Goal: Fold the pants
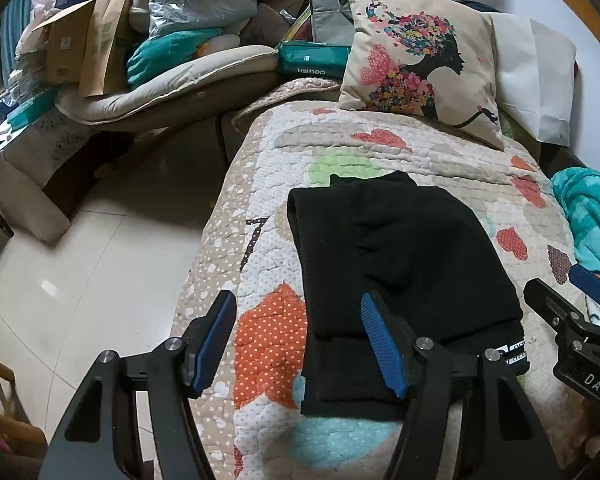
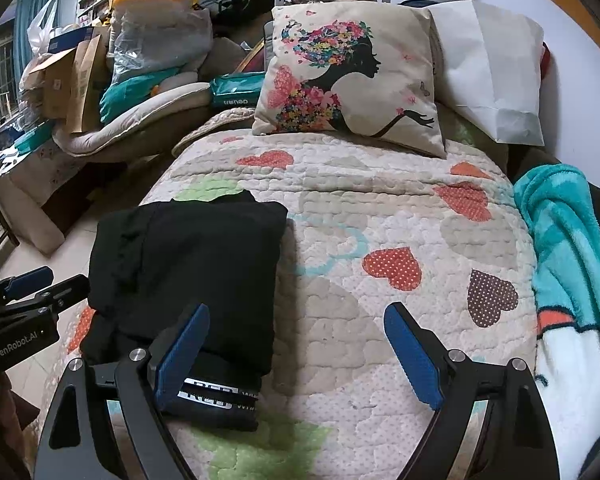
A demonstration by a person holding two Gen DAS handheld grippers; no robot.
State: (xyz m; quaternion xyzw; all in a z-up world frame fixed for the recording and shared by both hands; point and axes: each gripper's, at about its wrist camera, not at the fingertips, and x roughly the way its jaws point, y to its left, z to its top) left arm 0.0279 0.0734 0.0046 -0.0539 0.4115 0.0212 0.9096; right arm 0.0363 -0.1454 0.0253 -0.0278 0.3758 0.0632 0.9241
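The black pants (image 1: pixel 404 264) lie folded into a compact stack on the heart-patterned quilt (image 1: pixel 340 148), waistband with white lettering nearest me. They also show in the right wrist view (image 2: pixel 188 268). My left gripper (image 1: pixel 300 340) is open and empty, its fingers straddling the stack's near left edge. My right gripper (image 2: pixel 300 352) is open and empty, its left finger (image 2: pixel 180 356) over the waistband (image 2: pixel 216 394), its right finger over bare quilt (image 2: pixel 380 208). The right gripper also shows at the right edge of the left wrist view (image 1: pixel 572 304).
A cushion (image 1: pixel 420 56) printed with a flowered woman's profile leans at the bed's far end, beside a white bag (image 1: pixel 536 80). A teal blanket (image 2: pixel 568 248) lies along the right. Boxes, bags and cushions (image 1: pixel 112 52) pile up at left, beyond the tiled floor (image 1: pixel 80 280).
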